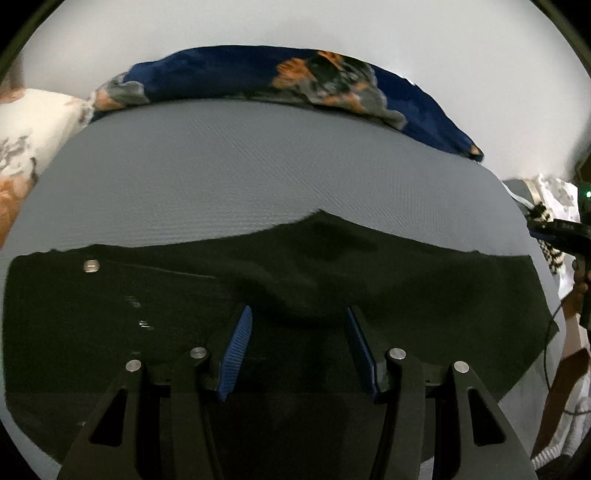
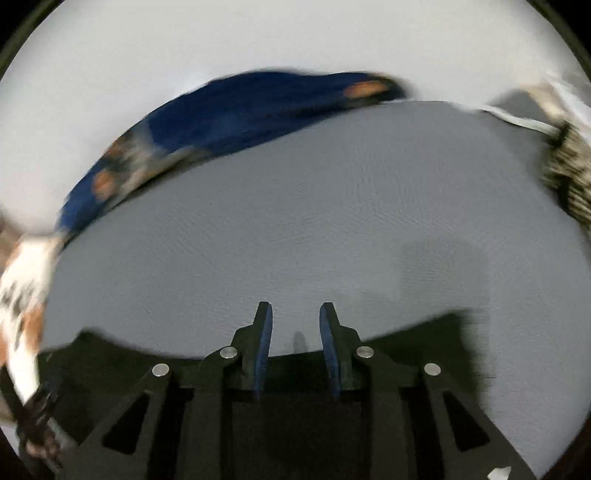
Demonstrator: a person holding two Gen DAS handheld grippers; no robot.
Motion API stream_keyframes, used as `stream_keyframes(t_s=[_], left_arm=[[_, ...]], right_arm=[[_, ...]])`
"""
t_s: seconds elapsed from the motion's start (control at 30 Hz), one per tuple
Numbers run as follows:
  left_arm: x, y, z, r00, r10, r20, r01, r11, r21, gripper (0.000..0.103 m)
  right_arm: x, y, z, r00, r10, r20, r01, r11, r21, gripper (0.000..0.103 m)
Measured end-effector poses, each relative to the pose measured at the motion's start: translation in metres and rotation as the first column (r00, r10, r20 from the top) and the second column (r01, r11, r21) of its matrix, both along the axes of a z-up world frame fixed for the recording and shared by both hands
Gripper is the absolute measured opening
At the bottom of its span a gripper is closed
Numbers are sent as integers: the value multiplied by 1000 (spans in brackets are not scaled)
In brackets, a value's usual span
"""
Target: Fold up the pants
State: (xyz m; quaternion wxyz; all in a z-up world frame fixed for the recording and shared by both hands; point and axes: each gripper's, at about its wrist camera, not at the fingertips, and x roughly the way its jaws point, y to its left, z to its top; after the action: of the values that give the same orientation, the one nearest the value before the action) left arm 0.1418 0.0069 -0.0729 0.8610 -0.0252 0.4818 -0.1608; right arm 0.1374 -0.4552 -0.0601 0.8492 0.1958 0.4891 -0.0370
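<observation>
Surface: grey textured mat (image 1: pixel 236 177) lies on a white table (image 1: pixel 295 22), and all the work is on it.
Pants: black pants (image 1: pixel 147 314) lie flat on the near part of the mat; their far edge rises to a small peak near the middle.
Button: a silver metal button (image 1: pixel 91 266) is on the left part of the pants, in the left wrist view.
Left gripper: left gripper (image 1: pixel 299 317) is above the black cloth, its blue pads (image 1: pixel 236 354) stand apart, and no fold is pinched between them.
Right gripper: right gripper (image 2: pixel 295 317) is over the far edge of the pants (image 2: pixel 110 365); its tips are above bare mat (image 2: pixel 295 206). The jaws are a little apart and nothing is between them. This view is blurred.
Behind: a blue cloth with orange and grey print (image 1: pixel 258 77) lies along the far edge of the mat.
Left side: a white printed cloth (image 1: pixel 33 122) is at the mat's left edge.
Right side: a black-and-white striped cloth (image 2: pixel 569 173) is at the mat's right edge, and a hand (image 1: pixel 580 284) holds the other tool there.
</observation>
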Motion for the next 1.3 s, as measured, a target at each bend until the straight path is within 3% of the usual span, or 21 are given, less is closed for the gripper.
stream_keyframes(t_s=[0.1,0.2,0.4,0.7,0.8,0.9,0.93,0.97,1.1,1.17,1.3], left_arm=[[-1,17,1,1000,19,5,-19,1000,0,53],[-1,33,-1,999,37,6,-37,999,9,53],[-7,70,-19,995,99,-24,-100,995,-27,53],[-19,84,-25,996,91,-21,-92,994,-57,53],[-17,85,-26,996,90,-21,-92,994,-65,53],[-18,87,-26,996,87,-19,-88,994,-67,53],[-18,87,-26,996,86,-18,-87,994,-67,53],[-17,87,-26,996,85,-18,-86,994,-66,54],[-18,87,-26,996,83,-17,-84,994,-66,55],[-18,85,-27,997,80,-13,-80,995,-56,55],[-19,82,-27,998,69,-3,-70,997,-35,55]], right_arm=[[23,65,-1,986,167,-6,-167,985,39,26],[40,126,-7,949,315,-16,-313,946,84,26],[69,232,-21,835,549,-26,-539,827,162,26],[107,324,-45,692,719,-70,-696,689,203,27],[114,338,-52,660,745,-93,-724,664,184,29],[116,345,-56,614,783,-97,-752,618,227,29],[116,347,-54,606,790,-91,-760,609,227,23],[115,348,-51,605,792,-76,-767,606,211,10],[122,343,-39,642,766,-22,-756,637,152,8],[127,343,-45,673,739,-24,-731,670,132,7],[132,344,-62,706,707,-30,-701,705,111,8]])
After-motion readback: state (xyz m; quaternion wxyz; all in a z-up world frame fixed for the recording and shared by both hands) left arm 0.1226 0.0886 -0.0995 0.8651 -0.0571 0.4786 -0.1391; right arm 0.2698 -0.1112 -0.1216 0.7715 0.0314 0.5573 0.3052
